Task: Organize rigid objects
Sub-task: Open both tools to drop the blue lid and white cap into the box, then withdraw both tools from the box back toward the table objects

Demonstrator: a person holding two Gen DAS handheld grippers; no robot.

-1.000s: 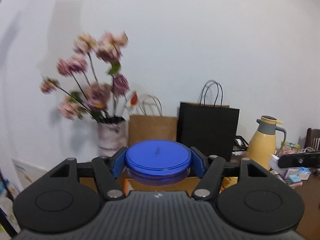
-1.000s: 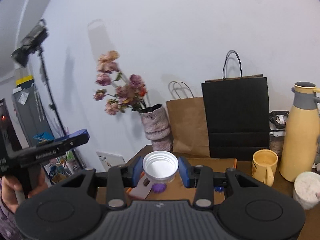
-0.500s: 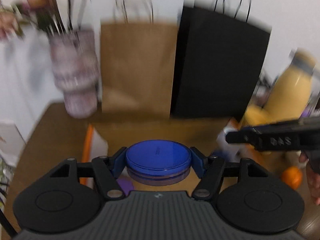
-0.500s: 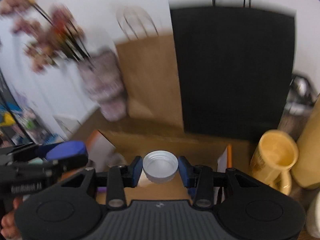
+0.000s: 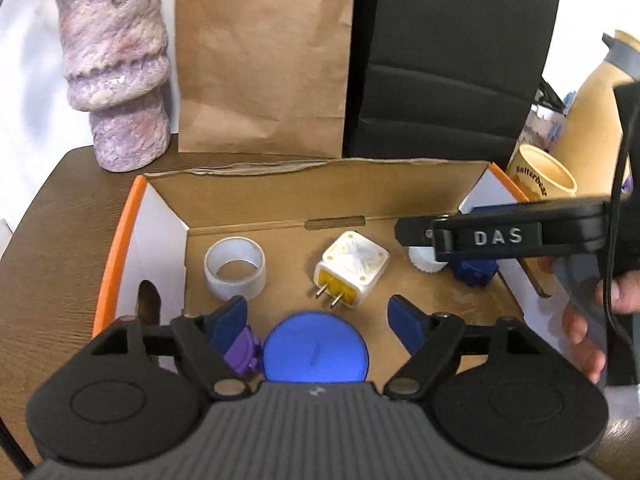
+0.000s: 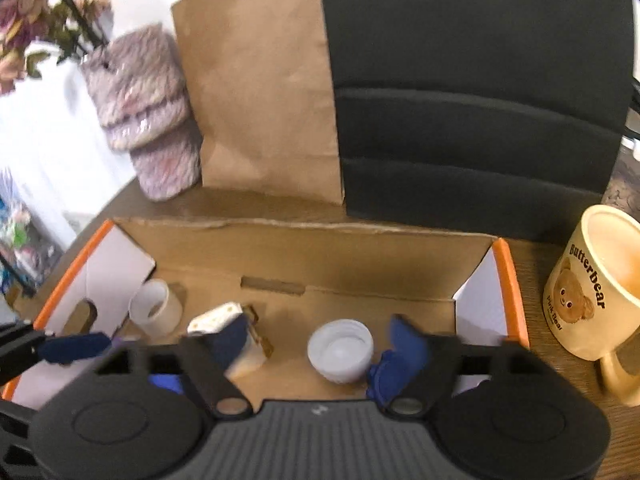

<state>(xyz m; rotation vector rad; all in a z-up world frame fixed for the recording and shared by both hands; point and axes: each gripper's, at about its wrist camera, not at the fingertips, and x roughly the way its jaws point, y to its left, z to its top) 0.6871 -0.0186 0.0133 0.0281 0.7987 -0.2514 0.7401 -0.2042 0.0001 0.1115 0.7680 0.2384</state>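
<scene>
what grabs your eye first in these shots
A cardboard box lies open on the table, with a blue lid between the opening jaws of the left gripper. A white cap sits between the right gripper jaws, also opening. A plug lies mid-box, brown bag behind.

Black ribbed gripper body (image 5: pixel 320 324), blue jaws, silver screws, white "DAS" lettering

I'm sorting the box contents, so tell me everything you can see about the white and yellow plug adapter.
The plug adapter is a small, chunky cube of glossy white plastic with a yellow face that carries two metal prongs. It lies on its side on the floor of the cardboard box, near the middle, prongs pointing toward the camera. A star-like moulded pattern shows on its upper face. It sits between the tape roll and the white cap, apart from both. Nothing grips it.
</scene>
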